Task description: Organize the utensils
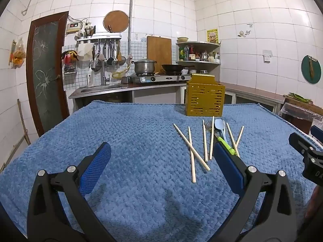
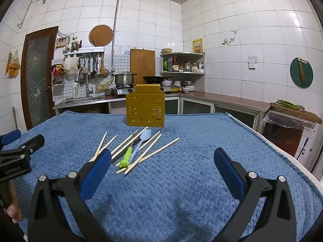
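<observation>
A yellow slotted utensil holder (image 1: 205, 98) (image 2: 145, 109) stands upright at the far side of a blue towel (image 1: 129, 137) (image 2: 193, 161). In front of it lie several pale chopsticks (image 1: 191, 149) (image 2: 153, 153), a light blue spoon (image 1: 219, 126) (image 2: 143, 138) and a green-handled fork (image 1: 225, 144) (image 2: 127, 154). My left gripper (image 1: 161, 153) is open and empty, hovering left of the pile. My right gripper (image 2: 162, 159) is open and empty, hovering right of the pile. Each gripper shows at the edge of the other's view.
Behind the table is a kitchen counter with a sink (image 1: 101, 87), a stove with a pot (image 1: 144, 65) and a wok (image 1: 172, 67), and a corner shelf of bottles (image 1: 197, 54). A chopping block (image 2: 292, 111) stands at the right.
</observation>
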A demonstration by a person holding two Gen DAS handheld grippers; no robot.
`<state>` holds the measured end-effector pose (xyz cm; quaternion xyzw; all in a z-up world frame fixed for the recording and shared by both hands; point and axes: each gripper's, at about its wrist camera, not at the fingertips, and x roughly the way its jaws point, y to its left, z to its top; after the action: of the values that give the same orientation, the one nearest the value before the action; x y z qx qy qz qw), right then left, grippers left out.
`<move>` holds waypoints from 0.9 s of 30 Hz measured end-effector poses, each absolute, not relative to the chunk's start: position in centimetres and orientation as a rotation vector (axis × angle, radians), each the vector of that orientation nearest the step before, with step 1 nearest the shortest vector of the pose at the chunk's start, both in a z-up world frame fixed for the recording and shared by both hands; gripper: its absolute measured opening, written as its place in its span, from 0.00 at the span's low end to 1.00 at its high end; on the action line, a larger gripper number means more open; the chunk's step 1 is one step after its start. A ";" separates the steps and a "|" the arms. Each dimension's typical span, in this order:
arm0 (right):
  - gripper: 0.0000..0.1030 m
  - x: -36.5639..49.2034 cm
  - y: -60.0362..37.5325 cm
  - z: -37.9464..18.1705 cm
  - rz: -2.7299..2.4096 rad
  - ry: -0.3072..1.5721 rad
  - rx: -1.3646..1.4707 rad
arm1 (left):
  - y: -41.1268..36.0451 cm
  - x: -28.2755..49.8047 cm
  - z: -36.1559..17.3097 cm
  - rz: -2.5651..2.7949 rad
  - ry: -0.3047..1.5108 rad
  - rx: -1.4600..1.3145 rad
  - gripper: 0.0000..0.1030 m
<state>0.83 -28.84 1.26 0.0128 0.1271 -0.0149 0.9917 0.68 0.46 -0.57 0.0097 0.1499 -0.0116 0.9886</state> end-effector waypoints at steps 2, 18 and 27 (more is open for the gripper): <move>0.96 1.1 -28.9 0.9 -0.032 0.255 0.025 | 0.5 0.8 -0.4 -0.023 0.305 0.016 0.95; 0.96 0.8 -29.2 1.1 -0.043 0.253 0.027 | 0.4 0.6 -0.3 -0.024 0.303 0.022 0.95; 0.96 0.8 -29.4 1.0 -0.048 0.251 0.029 | 0.3 0.5 -0.2 -0.024 0.303 0.023 0.95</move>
<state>0.83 -29.45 0.98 0.0143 0.1251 -0.0237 0.9918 0.52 0.34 -0.21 0.0116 0.1511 -0.0118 0.9884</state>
